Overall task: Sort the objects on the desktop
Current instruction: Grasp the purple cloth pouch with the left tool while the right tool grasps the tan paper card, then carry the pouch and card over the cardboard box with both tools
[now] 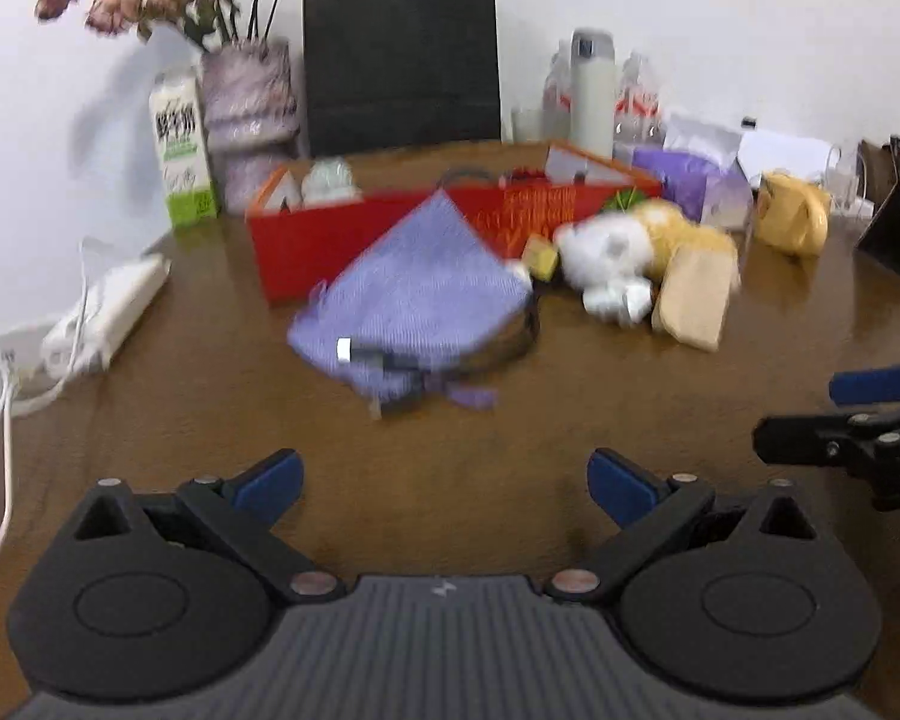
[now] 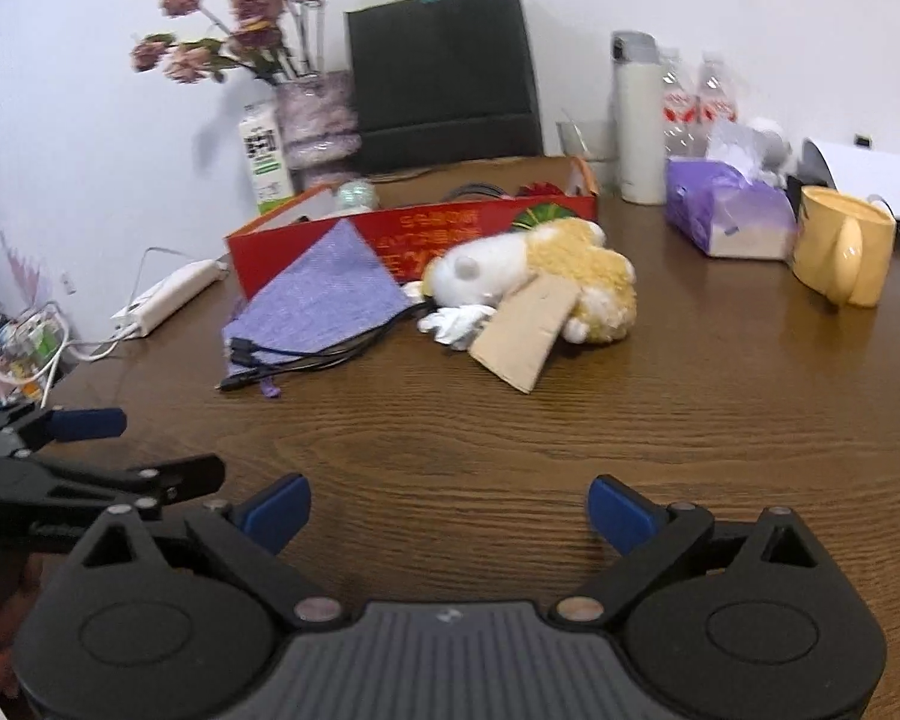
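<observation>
Closest in, both grippers are just hovering low over the brown wood-grain counter with nothing in them. The left gripper has its blue pads spread wide, and so does the right gripper; they sit side by side, near each other but not touching.

So I'd say this is the very start of a pick: approach phase, nothing grabbed yet.

A bit further out is the clutter to sort. There's a flat lilac woven fabric pouch leaning against the box behind it, with a black cable draped across its lower edge. Right beside that lies a yellow-and-white plush toy with a tan cardboard tag propped on it.

Behind those is the long red open-top cardboard box, which looks like the place things should end up.

Next move, my guess: go forward to the pouch or cable, whichever hand is nearer, and close on an edge. The cable is loose and resting on the pouch, so lifting one will probably drag the other.
</observation>
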